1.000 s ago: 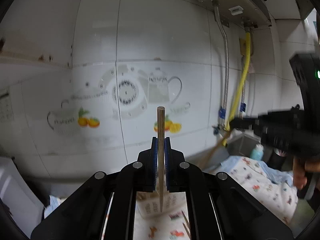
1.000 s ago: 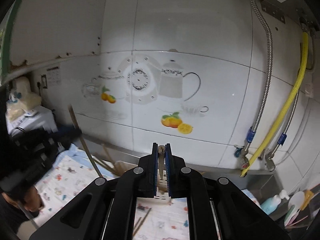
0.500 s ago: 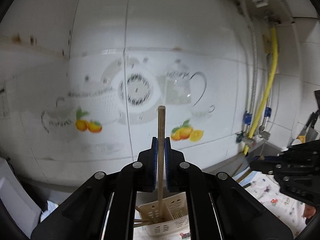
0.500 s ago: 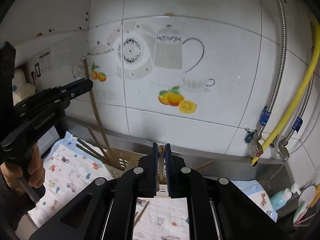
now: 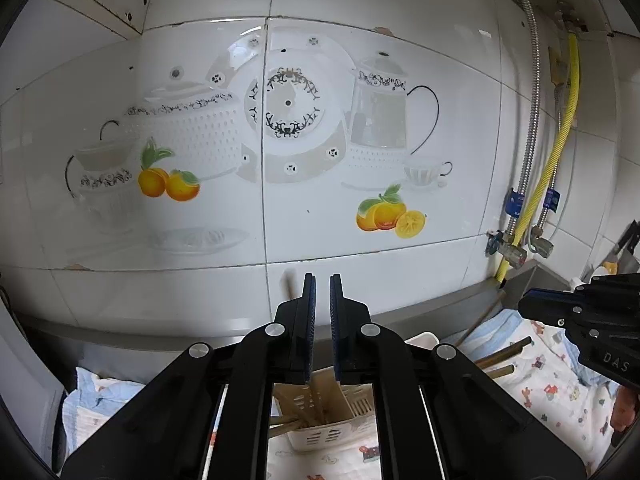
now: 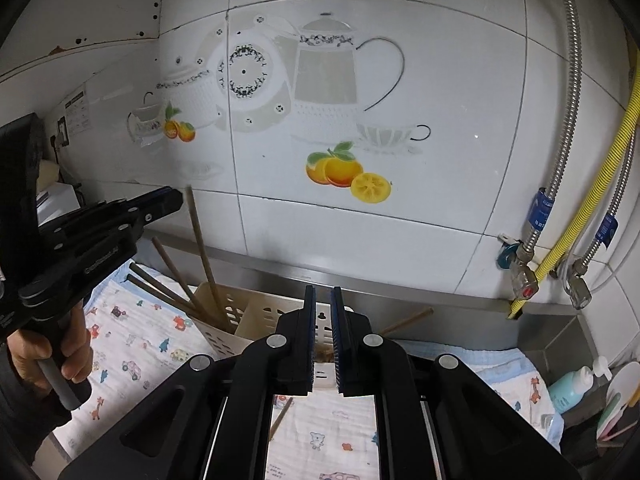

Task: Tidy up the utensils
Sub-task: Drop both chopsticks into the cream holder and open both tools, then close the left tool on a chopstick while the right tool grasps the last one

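My left gripper (image 5: 322, 280) hangs over a cream slotted basket (image 5: 324, 432). Its jaws stand shut to a thin slit with nothing between them. A blurred chopstick (image 5: 290, 282) shows just left of them. In the right wrist view that chopstick (image 6: 200, 240) leans in the basket (image 6: 256, 316) beside the left gripper (image 6: 176, 198), among several others. My right gripper (image 6: 323, 292) is above the basket's near side, also closed to a slit. A brown blur sits low in that slit; I cannot tell if it is gripped. The right gripper (image 5: 522, 306) appears at the left view's right edge.
A cloth (image 6: 132, 364) printed with cartoon animals covers the counter, and a loose chopstick (image 6: 280, 416) lies on it. Another stick (image 6: 404, 320) leans behind the basket. The tiled wall and steel ledge (image 6: 400, 292) are close. Hoses (image 6: 560, 248) and a bottle (image 6: 568, 388) stand at the right.
Both grippers have sunk toward the basket. The chopstick that stood between the left pads is out of them and leans in the basket. The stick end at the right pads' tip is gone.
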Motion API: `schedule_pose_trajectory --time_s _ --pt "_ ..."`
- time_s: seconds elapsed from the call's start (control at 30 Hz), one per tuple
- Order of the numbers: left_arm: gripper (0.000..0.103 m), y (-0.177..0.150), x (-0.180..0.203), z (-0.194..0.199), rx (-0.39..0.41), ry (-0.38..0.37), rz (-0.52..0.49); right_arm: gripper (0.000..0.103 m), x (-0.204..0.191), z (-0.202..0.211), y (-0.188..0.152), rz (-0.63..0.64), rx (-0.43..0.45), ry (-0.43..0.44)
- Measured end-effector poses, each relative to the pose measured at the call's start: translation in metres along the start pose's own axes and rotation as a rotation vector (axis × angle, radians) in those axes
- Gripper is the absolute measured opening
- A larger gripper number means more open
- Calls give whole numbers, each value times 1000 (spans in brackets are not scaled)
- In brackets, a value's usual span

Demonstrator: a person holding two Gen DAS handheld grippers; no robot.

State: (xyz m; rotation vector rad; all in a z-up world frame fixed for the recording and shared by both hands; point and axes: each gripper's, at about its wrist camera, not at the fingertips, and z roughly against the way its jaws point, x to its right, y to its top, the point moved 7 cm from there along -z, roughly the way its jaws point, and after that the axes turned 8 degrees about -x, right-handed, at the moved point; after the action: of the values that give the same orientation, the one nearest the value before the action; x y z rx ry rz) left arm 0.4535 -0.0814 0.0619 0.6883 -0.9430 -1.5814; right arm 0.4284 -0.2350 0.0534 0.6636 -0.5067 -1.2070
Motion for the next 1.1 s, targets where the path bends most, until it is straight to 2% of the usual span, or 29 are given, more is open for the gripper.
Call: schedule_pose_trajectory --time_s 0.1,0.17,0.3,0.43,0.6,0.77,0.83,0.9,1.0,1.1 --pt "7 2 1 10 10 -2 -6 9 1 10 0 0 26 -8" --pt "7 2 -1 19 11 -13 7 13 -2 21 -4 5 45 -18" --pt "8 -8 -3 44 14 -21 20 14 -10 45 -23 -1 78 -15" --pt "8 -34 -5 67 -11 -29 28 14 -25 51 -67 -13 55 6" --pt "9 -81 -10 92 -55 -44 47 14 -45 40 -128 -22 4 19" --pt "19 -129 -20 110 -109 -30 87 14 -68 21 -192 -75 -71 79" --pt "28 -146 -25 119 -112 -1 92 14 -76 13 -214 -79 -92 63" --pt "30 -159 -31 126 -116 9 113 14 -87 3 -238 -86 -115 56" --pt "41 -181 -43 139 -115 30 154 14 -97 -16 -267 -124 -160 65" --pt "41 -200 -53 150 -120 39 178 14 -101 -31 -282 -170 -193 96"
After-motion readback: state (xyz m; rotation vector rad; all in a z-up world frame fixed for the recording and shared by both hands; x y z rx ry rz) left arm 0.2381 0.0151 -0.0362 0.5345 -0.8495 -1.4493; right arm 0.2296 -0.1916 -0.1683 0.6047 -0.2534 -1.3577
